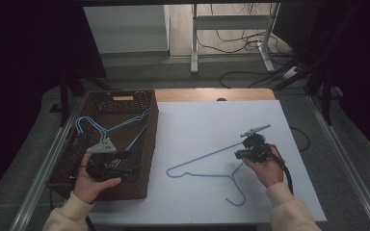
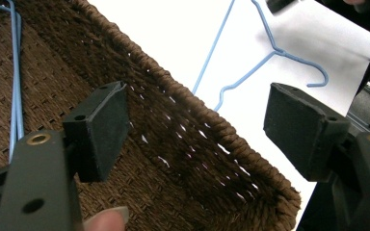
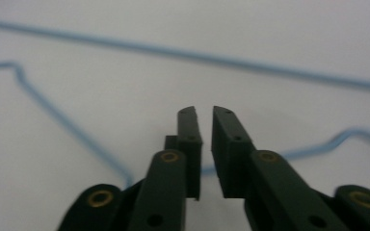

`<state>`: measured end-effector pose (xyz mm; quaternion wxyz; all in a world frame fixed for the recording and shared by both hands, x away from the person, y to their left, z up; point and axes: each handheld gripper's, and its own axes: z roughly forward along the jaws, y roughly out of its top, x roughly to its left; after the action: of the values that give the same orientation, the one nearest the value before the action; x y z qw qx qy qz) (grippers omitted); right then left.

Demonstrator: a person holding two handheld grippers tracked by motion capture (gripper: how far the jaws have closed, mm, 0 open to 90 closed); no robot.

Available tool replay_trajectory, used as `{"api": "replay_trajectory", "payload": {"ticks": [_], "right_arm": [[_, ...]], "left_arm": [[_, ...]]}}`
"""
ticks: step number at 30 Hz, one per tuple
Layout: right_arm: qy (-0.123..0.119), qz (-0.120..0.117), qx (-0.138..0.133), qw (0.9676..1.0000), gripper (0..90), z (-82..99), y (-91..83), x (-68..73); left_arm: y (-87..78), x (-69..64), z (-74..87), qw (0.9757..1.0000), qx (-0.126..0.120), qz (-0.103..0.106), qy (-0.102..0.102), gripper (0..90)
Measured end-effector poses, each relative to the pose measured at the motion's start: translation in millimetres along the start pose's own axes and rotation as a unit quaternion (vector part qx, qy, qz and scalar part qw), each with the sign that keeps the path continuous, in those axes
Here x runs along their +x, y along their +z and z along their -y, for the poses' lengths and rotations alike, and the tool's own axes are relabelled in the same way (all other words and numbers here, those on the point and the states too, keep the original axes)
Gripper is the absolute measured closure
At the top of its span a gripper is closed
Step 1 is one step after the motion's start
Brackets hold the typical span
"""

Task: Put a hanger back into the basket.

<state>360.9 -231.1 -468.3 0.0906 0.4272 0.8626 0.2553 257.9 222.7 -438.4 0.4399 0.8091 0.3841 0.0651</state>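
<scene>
The blue wire hanger (image 1: pixel 207 166) lay flat on the white table (image 1: pixel 197 120), its long bar running from near left to far right and its hook curling toward my near edge. My right gripper (image 1: pixel 244 155) hovered just over its right end, jaws parted by a narrow slit with nothing between them; its own view blurred the wire. My left gripper (image 1: pixel 125 163) stood wide open and empty above the wicker basket (image 2: pixel 183 120) at the left, where more blue hangers (image 1: pixel 106 129) lay, partly hidden by my hand.
</scene>
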Motion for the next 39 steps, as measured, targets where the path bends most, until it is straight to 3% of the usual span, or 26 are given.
{"api": "replay_trajectory", "payload": {"ticks": [4,7,17,23,28,36,39], "right_arm": [[0.009,-0.009,0.028,0.9995,69.9,21.1,-3.2,14.1],[0.001,-0.009,0.045,0.9989,66.6,32.8,-4.0,24.3],[-0.024,-0.002,0.087,0.9959,66.6,46.5,1.4,50.0],[-0.038,0.014,0.107,0.9934,71.6,45.5,8.1,55.2],[-0.035,0.027,0.116,0.9923,82.1,42.1,10.1,58.4],[-0.032,0.030,0.122,0.9915,85.4,40.0,10.3,58.2],[-0.028,0.017,0.124,0.9917,85.8,40.5,8.7,55.7]], "left_arm": [[2.3,-1.0,-0.7,1.0000,0.003,0.002,0.002,24.3],[3.7,-1.4,-1.1,1.0000,0.004,0.003,0.003,24.3],[4.0,-2.9,-1.4,1.0000,0.004,0.004,0.005,24.3],[3.6,-2.6,-1.2,1.0000,0.004,0.003,0.005,24.3],[4.1,-3.3,-1.3,1.0000,0.005,0.004,0.006,24.3],[7.4,-9.0,-3.4,0.9998,0.008,0.007,0.015,24.4],[10.6,-16.5,-7.5,0.9996,0.008,0.012,0.023,24.5]]}}
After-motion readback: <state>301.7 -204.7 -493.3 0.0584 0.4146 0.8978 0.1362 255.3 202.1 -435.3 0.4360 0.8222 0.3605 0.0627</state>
